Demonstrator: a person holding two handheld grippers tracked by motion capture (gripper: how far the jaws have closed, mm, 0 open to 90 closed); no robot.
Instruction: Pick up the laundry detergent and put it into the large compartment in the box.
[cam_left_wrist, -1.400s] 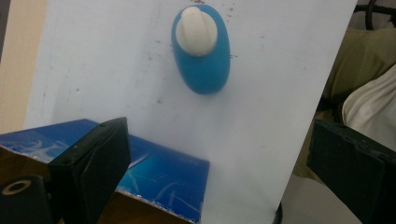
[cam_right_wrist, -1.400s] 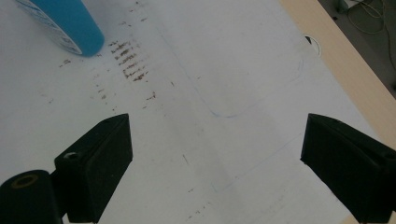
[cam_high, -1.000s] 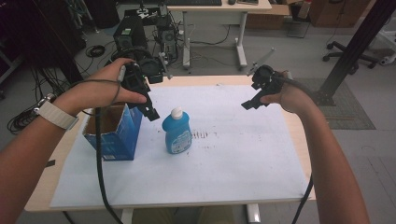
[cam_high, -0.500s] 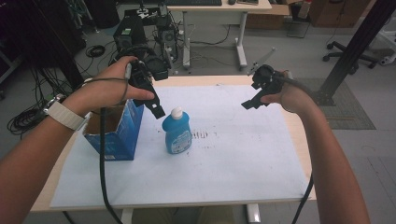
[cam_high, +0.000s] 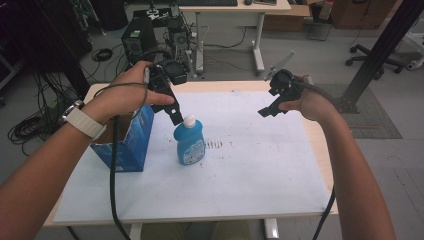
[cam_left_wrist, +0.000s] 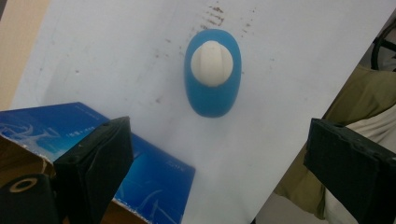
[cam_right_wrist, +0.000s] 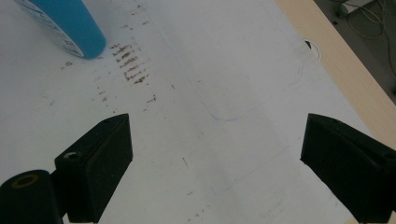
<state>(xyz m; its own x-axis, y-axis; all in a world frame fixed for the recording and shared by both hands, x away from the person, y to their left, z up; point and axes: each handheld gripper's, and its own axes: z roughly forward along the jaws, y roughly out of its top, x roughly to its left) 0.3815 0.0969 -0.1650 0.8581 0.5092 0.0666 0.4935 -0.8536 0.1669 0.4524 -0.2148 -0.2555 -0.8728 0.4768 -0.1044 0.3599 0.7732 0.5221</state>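
My left gripper (cam_left_wrist: 217, 154) hangs with its jaws spread wide, straight above the blue bottle (cam_left_wrist: 213, 74), whose white cap (cam_left_wrist: 211, 63) sits between and ahead of my fingers (cam_left_wrist: 95, 163) in the left gripper view. Just beside my near finger lies the blue carton (cam_left_wrist: 140, 172), its open top at my lower left. From the high view, my left gripper (cam_high: 175, 116) tips sit right at the cap (cam_high: 189, 120), nearly touching, with nothing pinched.

The bottle (cam_high: 189, 145) stands upright on the white sheet (cam_high: 250, 170), its long axis vertical, cap pointing up at my fingers and base flat on the sheet; its oval body runs long toward and away from me in the left gripper view.

The risk, as I judge it: the bottle is tall on a narrow base, so one finger arriving first, or a bite on the rounded cap alone, could tip it toward the carton or let it slip. Closing across the wide oval instead of the narrow side could also twist it.

Farther off, my right gripper (cam_high: 272, 105) hovers well apart, jaws spread and holding nothing, the bottle's base (cam_right_wrist: 70, 32) beyond its far-left finger (cam_right_wrist: 95, 163).
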